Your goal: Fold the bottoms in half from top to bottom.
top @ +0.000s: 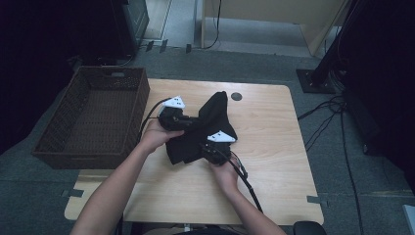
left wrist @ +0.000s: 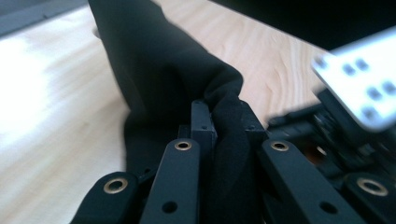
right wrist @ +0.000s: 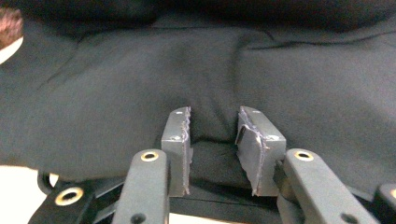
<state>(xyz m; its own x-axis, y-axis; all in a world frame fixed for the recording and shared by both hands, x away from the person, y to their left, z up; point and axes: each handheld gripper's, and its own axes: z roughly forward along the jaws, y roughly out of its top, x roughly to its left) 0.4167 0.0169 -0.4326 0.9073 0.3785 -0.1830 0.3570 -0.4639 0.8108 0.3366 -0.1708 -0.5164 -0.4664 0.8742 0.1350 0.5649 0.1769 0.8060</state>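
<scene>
one black cloth (top: 205, 128), one basket (top: 93, 117), seemingly two tongs (top: 188, 122)

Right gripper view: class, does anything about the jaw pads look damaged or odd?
Yes. The pads of the right gripper have ragged, chipped-looking inner edges, and the right-hand pad's facing seems to peel. They stand apart against the black cloth, with cloth showing in the gap.

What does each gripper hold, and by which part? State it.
The left gripper is shut on a bunched fold of the black cloth. The right gripper has cloth between its jaws, pads not yet pressing.
</scene>
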